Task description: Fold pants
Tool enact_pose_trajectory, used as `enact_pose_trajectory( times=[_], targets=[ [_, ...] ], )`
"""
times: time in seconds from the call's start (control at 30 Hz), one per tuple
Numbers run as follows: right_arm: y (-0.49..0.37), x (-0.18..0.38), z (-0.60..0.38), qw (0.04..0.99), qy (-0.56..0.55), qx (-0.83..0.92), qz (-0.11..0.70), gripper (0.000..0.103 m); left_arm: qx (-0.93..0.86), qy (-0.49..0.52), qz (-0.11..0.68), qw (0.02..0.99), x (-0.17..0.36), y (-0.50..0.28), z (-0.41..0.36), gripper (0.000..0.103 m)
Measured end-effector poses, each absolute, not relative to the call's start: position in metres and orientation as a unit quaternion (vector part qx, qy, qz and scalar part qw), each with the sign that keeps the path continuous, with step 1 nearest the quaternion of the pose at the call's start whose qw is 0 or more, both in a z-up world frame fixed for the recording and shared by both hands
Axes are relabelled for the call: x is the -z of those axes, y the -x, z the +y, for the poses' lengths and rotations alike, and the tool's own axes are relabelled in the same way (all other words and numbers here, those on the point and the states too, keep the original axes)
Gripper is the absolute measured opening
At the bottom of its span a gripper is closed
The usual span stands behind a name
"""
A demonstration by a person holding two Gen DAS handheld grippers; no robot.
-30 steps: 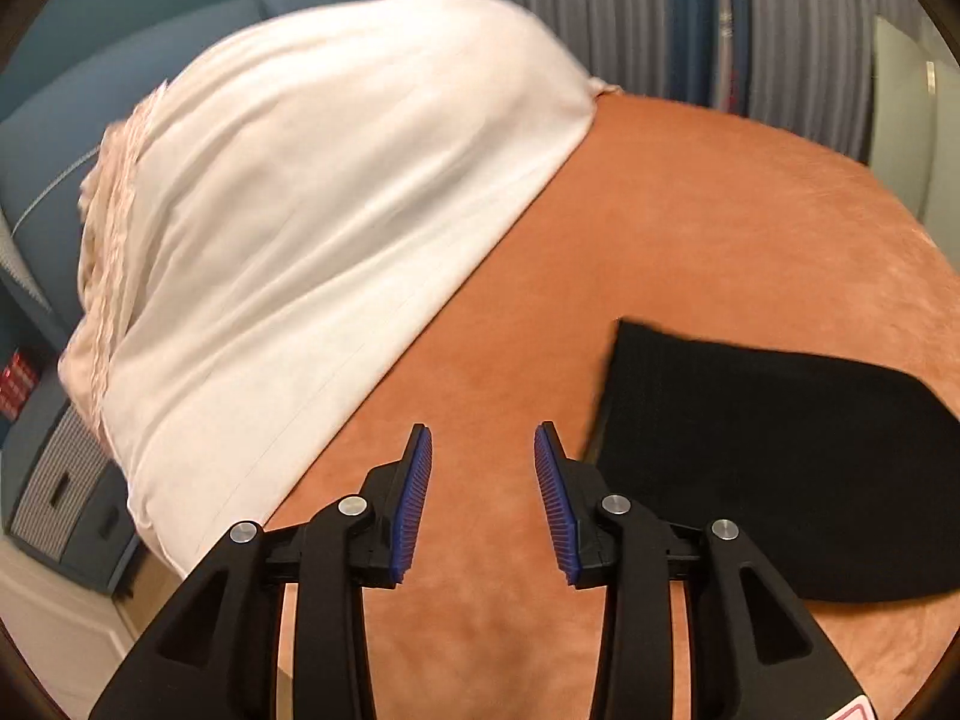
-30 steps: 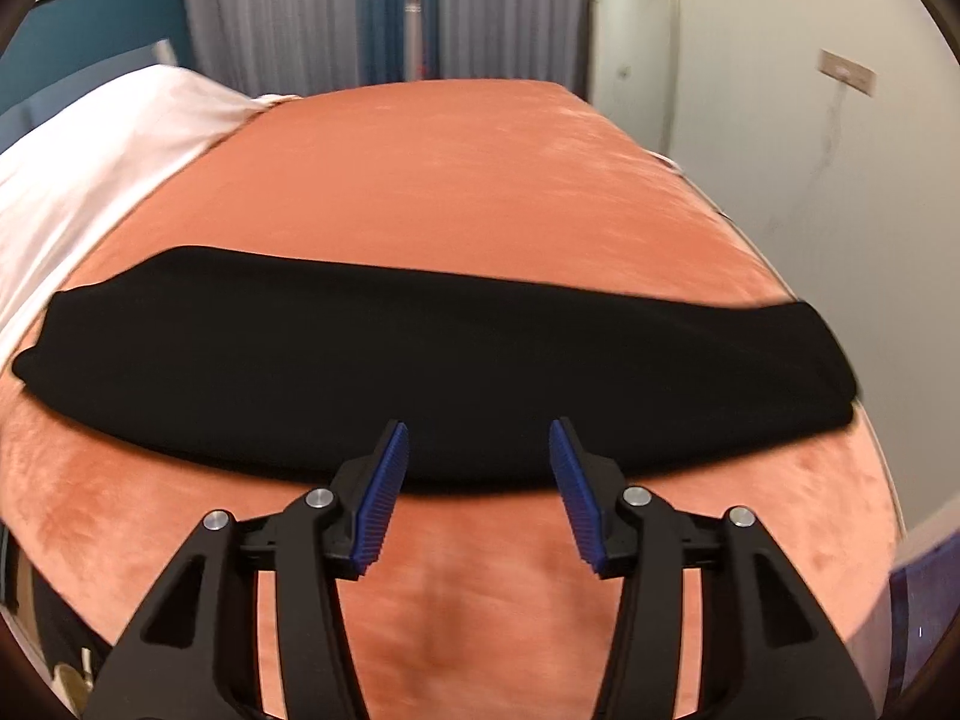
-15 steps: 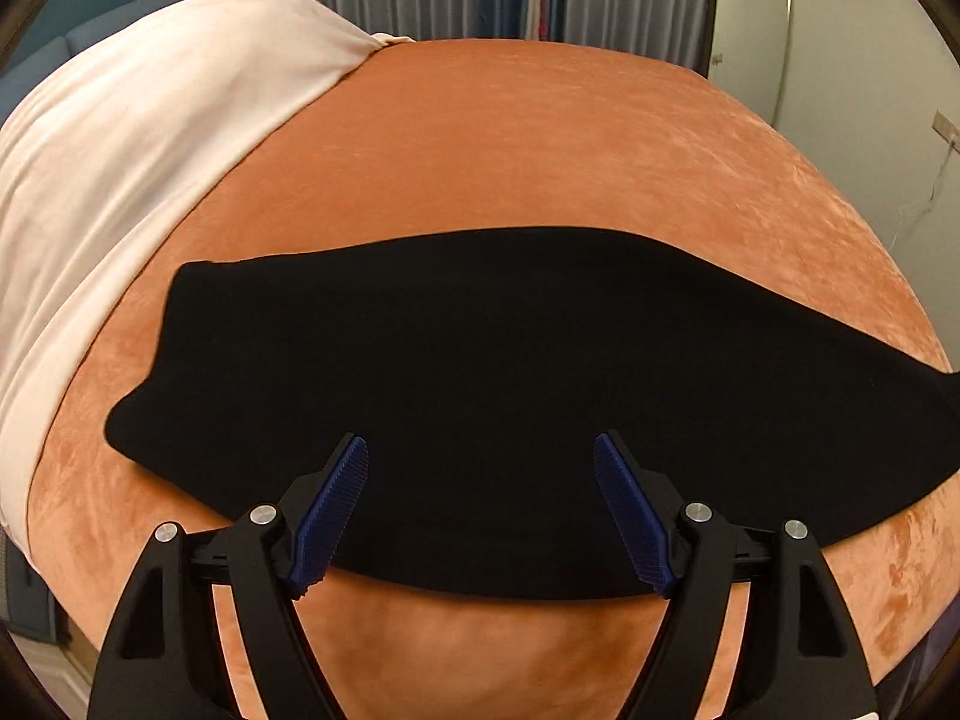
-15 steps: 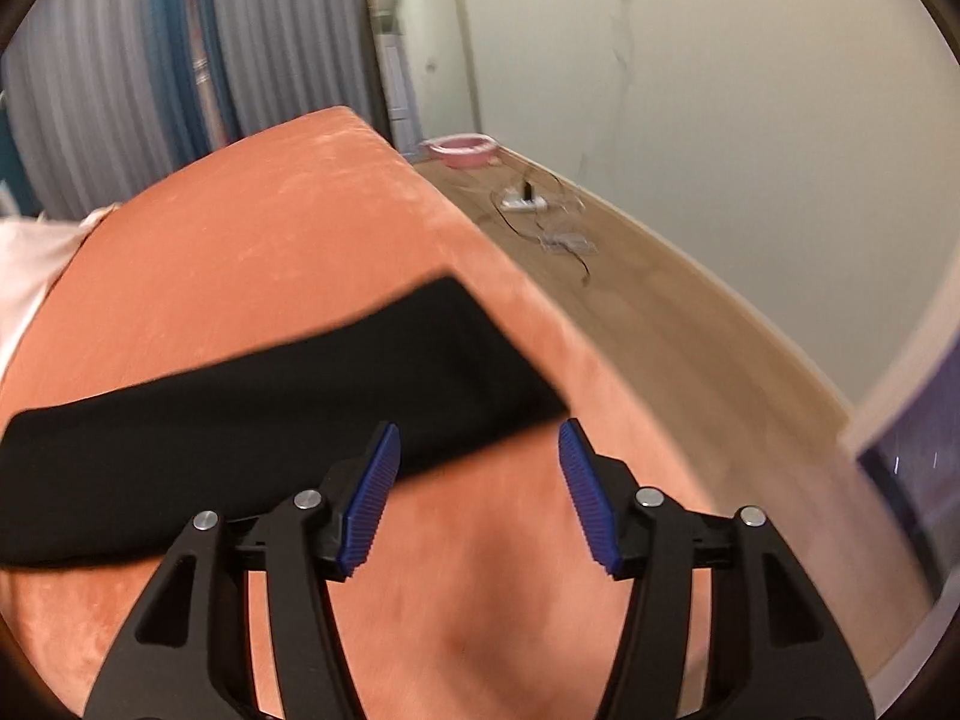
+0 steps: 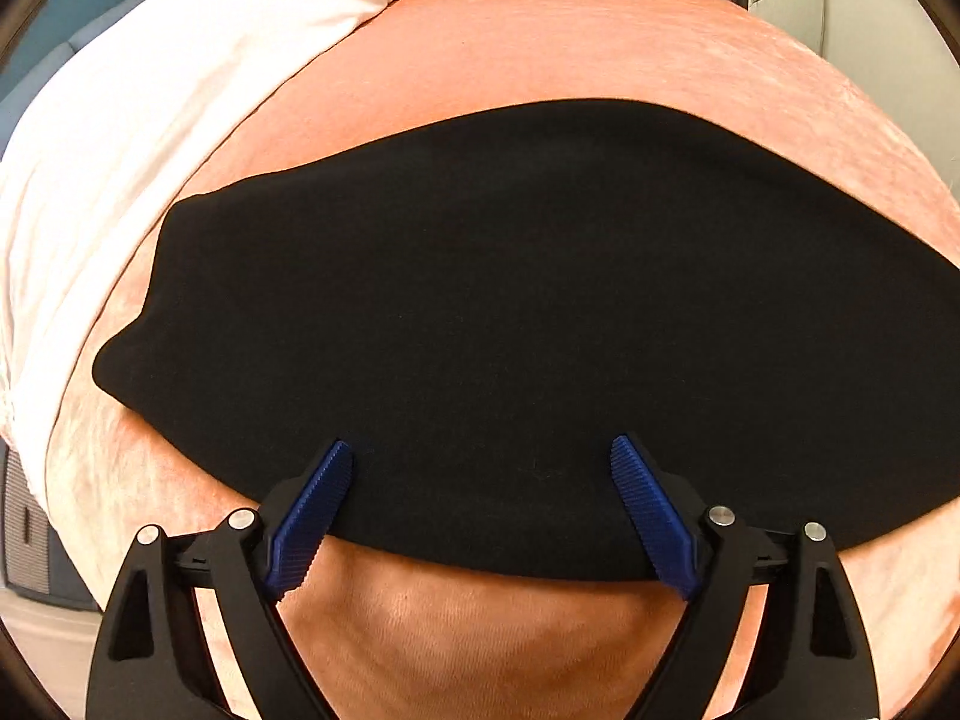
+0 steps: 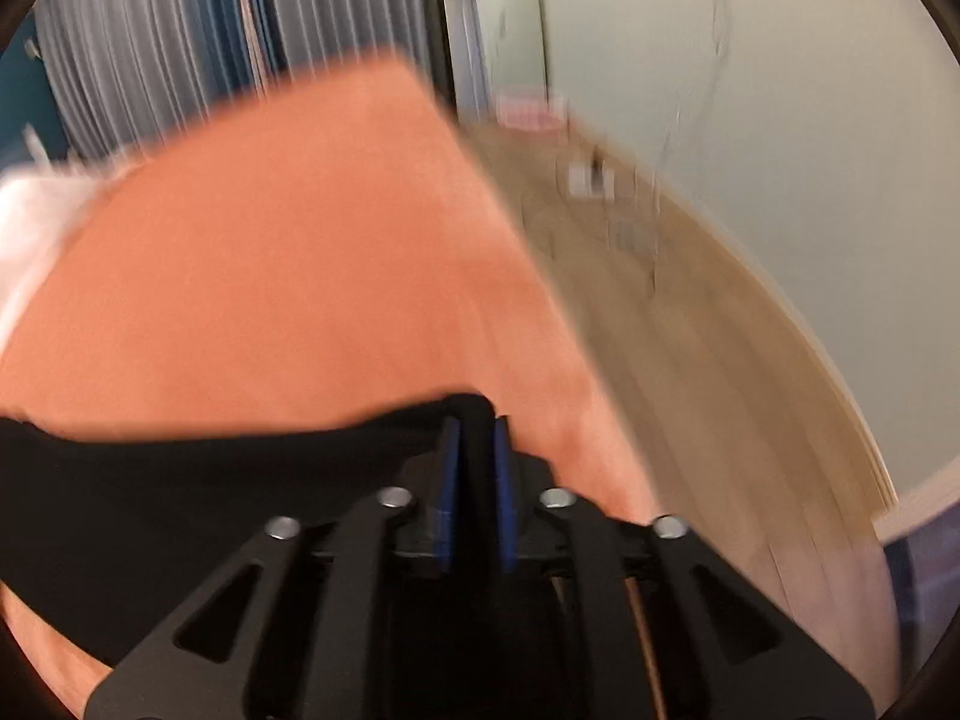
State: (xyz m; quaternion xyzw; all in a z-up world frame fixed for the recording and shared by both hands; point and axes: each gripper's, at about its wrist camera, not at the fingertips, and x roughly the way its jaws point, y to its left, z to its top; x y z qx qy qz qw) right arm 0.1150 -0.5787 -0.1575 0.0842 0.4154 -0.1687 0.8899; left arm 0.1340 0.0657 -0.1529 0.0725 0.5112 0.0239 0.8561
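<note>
Black pants [image 5: 528, 312] lie folded lengthwise in a long band across an orange bed cover [image 5: 570, 48]. My left gripper [image 5: 480, 456] is wide open and hangs over the near edge of the pants, a blue pad on each side. In the blurred right wrist view my right gripper [image 6: 477, 432] is shut on the right end of the pants [image 6: 198, 498], with black cloth between its blue pads.
A white pillow or sheet [image 5: 138, 138] lies along the bed's left side. Curtains [image 6: 180, 42] hang at the back. To the right the bed edge drops to a wooden floor [image 6: 690, 330] with a pale wall and some cables.
My left gripper swung from the pillow side to over the pants and opened wider. My right gripper moved to the pants' right end and shut on the cloth.
</note>
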Motion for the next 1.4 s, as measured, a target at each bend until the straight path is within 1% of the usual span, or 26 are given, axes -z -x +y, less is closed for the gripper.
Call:
enact_pose_trajectory(
  times=[0.03, 0.07, 0.13, 0.2, 0.23, 0.27, 0.3, 0.4, 0.43, 0.5, 0.57, 0.6, 0.63, 0.7, 0.8, 0.83, 0.9, 0.93, 1.0, 1.03, 1.07, 1.1, 1.13, 1.17, 1.23, 1.4],
  targets=[
    [-0.11, 0.147, -0.575, 0.892, -0.077, 0.183, 0.405, 0.039, -0.026, -0.074, 0.511, 0.856, 0.154, -0.135, 0.064, 0.087],
    [-0.099, 0.129, -0.571, 0.9, -0.09, 0.195, 0.38, 0.046, -0.028, -0.074, 0.511, 0.856, 0.154, -0.136, 0.062, 0.087],
    [-0.08, 0.103, -0.555, 0.916, -0.096, 0.205, 0.331, 0.044, -0.027, -0.074, 0.511, 0.856, 0.153, -0.138, 0.062, 0.087],
    [-0.076, 0.082, -0.521, 0.93, -0.094, 0.167, 0.312, 0.024, -0.025, -0.069, 0.512, 0.856, 0.151, -0.139, 0.062, 0.087],
    [-0.081, 0.081, -0.503, 0.934, -0.096, 0.133, 0.317, 0.021, -0.024, -0.064, 0.51, 0.857, 0.147, -0.139, 0.062, 0.086],
    [-0.087, 0.084, -0.483, 0.935, -0.094, 0.098, 0.327, 0.013, -0.025, -0.061, 0.505, 0.861, 0.143, -0.139, 0.064, 0.086],
    [-0.099, 0.097, -0.459, 0.93, -0.086, 0.061, 0.352, 0.009, -0.029, -0.059, 0.496, 0.866, 0.137, -0.14, 0.066, 0.086],
    [-0.12, 0.142, -0.43, 0.908, -0.061, 0.049, 0.411, 0.009, -0.041, -0.049, 0.479, 0.876, 0.124, -0.161, 0.079, 0.086],
    [-0.12, 0.155, -0.435, 0.902, -0.062, 0.065, 0.423, 0.004, -0.039, -0.04, 0.475, 0.878, 0.119, -0.173, 0.092, 0.086],
    [-0.102, 0.16, -0.463, 0.903, -0.109, 0.082, 0.408, 0.0, -0.061, -0.035, 0.473, 0.878, 0.119, -0.192, 0.117, 0.086],
    [-0.081, 0.152, -0.49, 0.895, -0.15, 0.137, 0.398, 0.0, -0.1, -0.041, 0.483, 0.869, 0.127, -0.211, 0.152, 0.086],
    [-0.075, 0.143, -0.492, 0.891, -0.14, 0.173, 0.396, 0.0, -0.117, -0.046, 0.486, 0.865, 0.13, -0.215, 0.172, 0.086],
    [-0.07, 0.133, -0.486, 0.89, -0.121, 0.195, 0.394, 0.003, -0.134, -0.052, 0.49, 0.86, 0.137, -0.222, 0.19, 0.086],
    [-0.069, 0.113, -0.449, 0.906, -0.105, 0.152, 0.381, 0.003, -0.165, -0.06, 0.499, 0.849, 0.151, -0.232, 0.217, 0.088],
    [-0.086, 0.111, -0.369, 0.916, -0.049, 0.064, 0.392, 0.002, -0.15, -0.015, 0.5, 0.853, 0.161, -0.23, 0.25, 0.096],
    [-0.094, 0.123, -0.354, 0.909, -0.033, 0.058, 0.411, 0.002, -0.149, -0.004, 0.496, 0.856, 0.159, -0.228, 0.254, 0.094],
    [-0.105, 0.152, -0.35, 0.892, -0.034, 0.091, 0.442, 0.002, -0.154, 0.014, 0.479, 0.864, 0.147, -0.219, 0.255, 0.084],
    [-0.101, 0.154, -0.351, 0.894, -0.053, 0.092, 0.435, 0.002, -0.142, 0.024, 0.464, 0.874, 0.134, -0.211, 0.253, 0.084],
    [-0.074, 0.138, -0.369, 0.903, -0.098, 0.107, 0.405, 0.003, -0.131, 0.023, 0.438, 0.889, 0.113, -0.191, 0.247, 0.086],
    [-0.057, 0.13, -0.377, 0.907, -0.117, 0.116, 0.388, 0.004, -0.124, 0.013, 0.425, 0.897, 0.101, -0.178, 0.24, 0.086],
    [-0.038, 0.122, -0.389, 0.91, -0.137, 0.125, 0.371, 0.01, -0.116, 0.005, 0.416, 0.902, 0.093, -0.169, 0.234, 0.087],
    [-0.012, 0.113, -0.403, 0.909, -0.166, 0.145, 0.353, 0.03, -0.107, -0.003, 0.405, 0.908, 0.086, -0.156, 0.224, 0.087],
    [0.005, 0.11, -0.421, 0.905, -0.187, 0.167, 0.344, 0.044, -0.102, -0.007, 0.4, 0.911, 0.083, -0.15, 0.222, 0.087],
    [0.03, 0.108, -0.443, 0.899, -0.207, 0.205, 0.326, 0.063, -0.095, -0.01, 0.397, 0.913, 0.081, -0.144, 0.212, 0.087],
    [0.059, 0.11, -0.476, 0.89, -0.239, 0.227, 0.316, 0.064, -0.073, -0.01, 0.395, 0.916, 0.077, -0.127, 0.192, 0.087],
    [0.064, 0.136, -0.524, 0.865, -0.339, 0.206, 0.307, 0.064, -0.022, 0.02, 0.413, 0.91, 0.072, -0.094, 0.152, 0.087]
  ],
)
